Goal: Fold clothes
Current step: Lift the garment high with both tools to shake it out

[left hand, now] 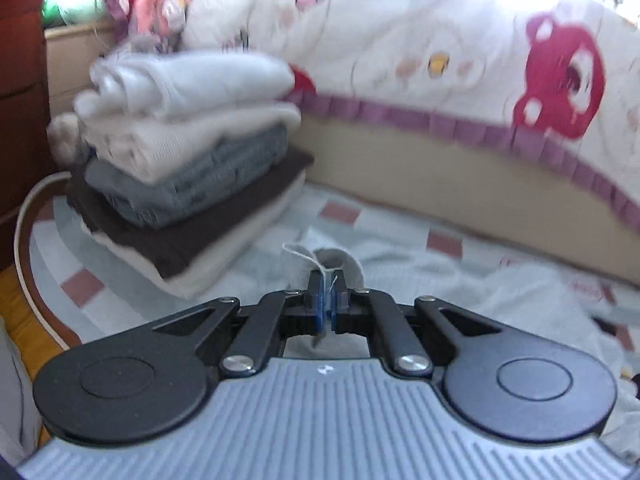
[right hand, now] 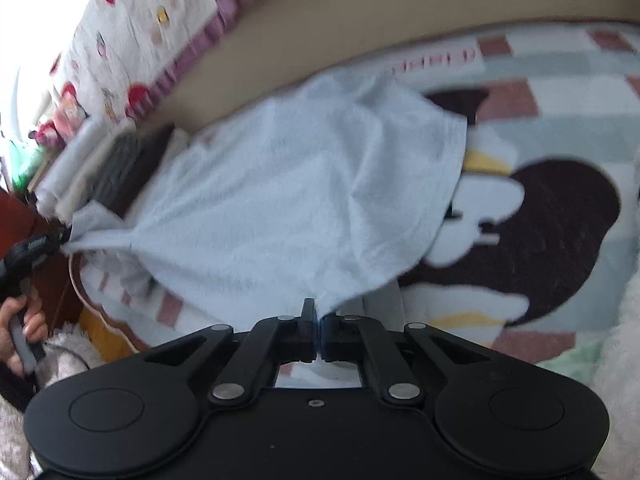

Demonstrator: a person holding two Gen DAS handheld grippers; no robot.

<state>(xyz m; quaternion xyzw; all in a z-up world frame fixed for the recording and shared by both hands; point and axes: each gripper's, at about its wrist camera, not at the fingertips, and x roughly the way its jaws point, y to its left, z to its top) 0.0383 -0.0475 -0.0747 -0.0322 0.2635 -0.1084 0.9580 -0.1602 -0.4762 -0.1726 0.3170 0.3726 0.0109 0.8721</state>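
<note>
A pale blue-white garment (right hand: 304,184) is stretched out above the patterned bed cover, held at two corners. My right gripper (right hand: 317,320) is shut on its near corner. In the right wrist view my left gripper (right hand: 60,238) pinches the far left corner, with a person's hand (right hand: 24,328) on its handle. In the left wrist view my left gripper (left hand: 328,284) is shut on a bunched bit of the garment (left hand: 340,264) with a loose thread. A stack of folded clothes (left hand: 188,160) in white, cream, grey and brown sits to the left.
A quilt (left hand: 420,40) with red bear prints is heaped along the back over a beige headboard (left hand: 440,184). The bed cover (right hand: 560,208) has a large cartoon print. A dark wooden cabinet (left hand: 20,100) stands at the left, by the bed edge.
</note>
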